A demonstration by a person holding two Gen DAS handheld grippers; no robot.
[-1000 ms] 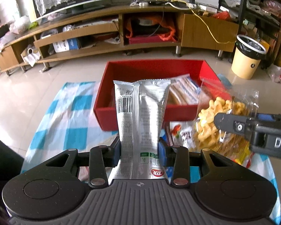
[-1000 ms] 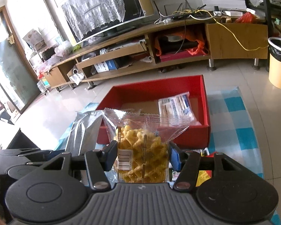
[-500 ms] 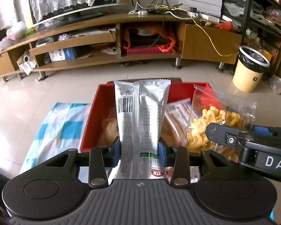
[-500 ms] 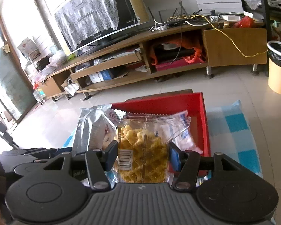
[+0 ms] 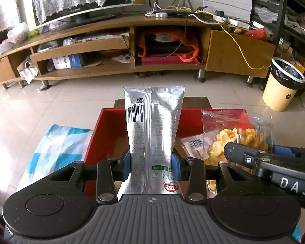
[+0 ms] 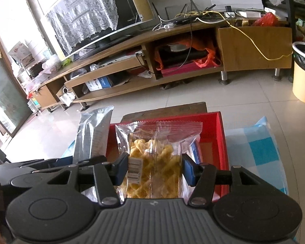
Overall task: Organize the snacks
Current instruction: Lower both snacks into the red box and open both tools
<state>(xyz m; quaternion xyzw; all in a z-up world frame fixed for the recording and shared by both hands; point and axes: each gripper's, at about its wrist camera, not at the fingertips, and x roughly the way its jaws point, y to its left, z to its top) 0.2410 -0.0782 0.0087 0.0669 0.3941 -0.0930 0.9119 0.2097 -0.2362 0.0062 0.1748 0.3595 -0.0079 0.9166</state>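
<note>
Above the red box (image 5: 109, 118), the left gripper (image 5: 152, 163) clamps a silver packet (image 5: 152, 126) upright. Beside it, the right gripper (image 6: 154, 168) pinches a clear bag of yellow snacks (image 6: 152, 158).

Your left gripper (image 5: 151, 165) holds the foil packet (image 5: 153, 134) upright over the near wall of the box (image 5: 109, 126). To its right, your right gripper (image 6: 155, 167) holds the bag of puffs (image 6: 155, 152) over the same box. A wrapped snack (image 5: 193, 145) lies inside, between them. The checked cloth (image 5: 57, 142) lies under the box, and the TV stand (image 5: 132, 46) stands beyond it.
</note>
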